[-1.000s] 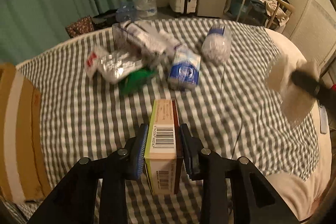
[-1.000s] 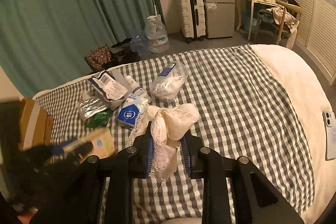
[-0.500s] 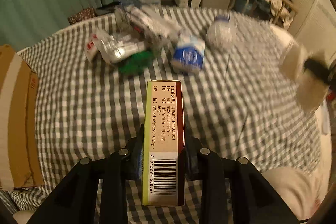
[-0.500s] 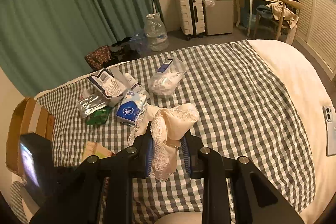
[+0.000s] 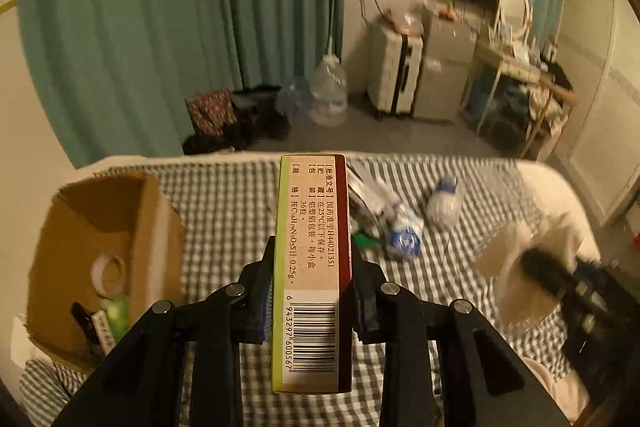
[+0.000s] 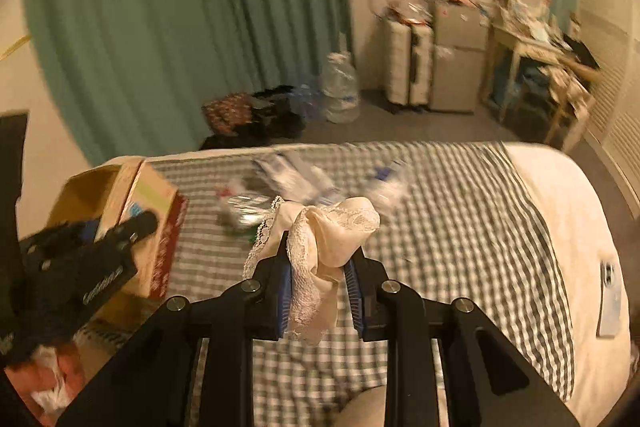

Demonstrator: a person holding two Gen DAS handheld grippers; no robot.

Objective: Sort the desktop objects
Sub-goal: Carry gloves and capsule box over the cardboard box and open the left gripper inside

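Note:
My left gripper [image 5: 312,291] is shut on a long medicine box [image 5: 314,267] with a barcode, held above the checked bedspread [image 5: 224,211]. An open cardboard box [image 5: 100,259] lies to its left with small items inside. My right gripper [image 6: 320,291] is shut on a cream lace cloth [image 6: 328,239], held above the bed. The right wrist view shows the left gripper [image 6: 80,259] with the medicine box [image 6: 154,223] near the cardboard box [image 6: 88,195]. The left wrist view shows the right gripper [image 5: 560,279] with the cloth [image 5: 516,271], blurred.
Several packets and a blue-white pouch [image 5: 404,231] lie mid-bed, with a clear bag [image 5: 442,203] beside them. A phone [image 6: 610,299] lies on the cream cover at the right. Beyond the bed are water jugs [image 5: 328,91], a suitcase, a fridge and green curtains.
Both grippers have lifted and tilted up, so the room shows beyond the bed. The left gripper has carried the medicine box leftward, next to the cardboard box. Both still hold their loads.

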